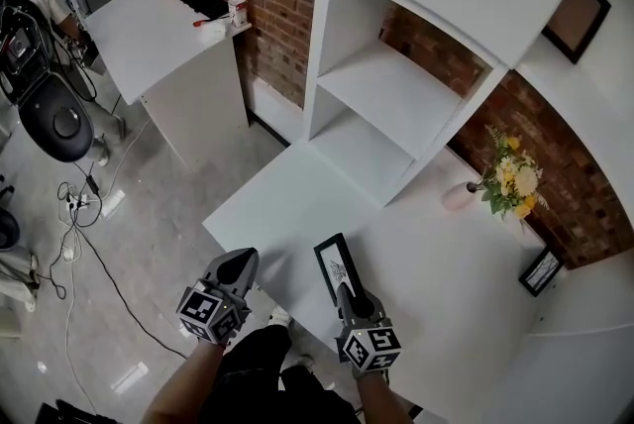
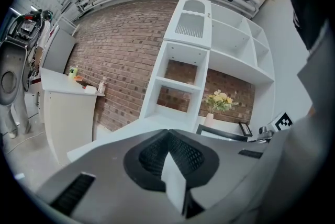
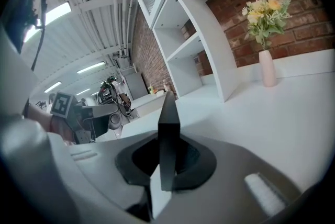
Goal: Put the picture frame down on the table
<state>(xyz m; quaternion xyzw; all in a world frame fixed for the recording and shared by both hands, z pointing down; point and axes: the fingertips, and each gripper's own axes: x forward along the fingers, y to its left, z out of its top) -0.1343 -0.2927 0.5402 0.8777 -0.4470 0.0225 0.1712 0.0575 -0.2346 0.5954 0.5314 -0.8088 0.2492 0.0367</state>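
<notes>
A black picture frame (image 1: 334,265) with a pale print stands on edge in my right gripper (image 1: 349,291), which is shut on its near end. It sits over the front part of the white table (image 1: 436,264); contact with the top cannot be made out. In the right gripper view the frame (image 3: 168,123) shows edge-on, rising from between the jaws of the right gripper (image 3: 166,157). My left gripper (image 1: 238,262) hangs just left of the frame by the table's front edge, shut and empty. The left gripper view has its jaws (image 2: 168,138) closed, with the frame (image 2: 225,134) to the right.
A white shelf unit (image 1: 396,95) rises behind the table. A pink vase of yellow flowers (image 1: 507,180) and a small black frame (image 1: 541,270) stand at the right by the brick wall. A white counter (image 1: 158,36) with bottles is far left; cables and a chair are on the floor.
</notes>
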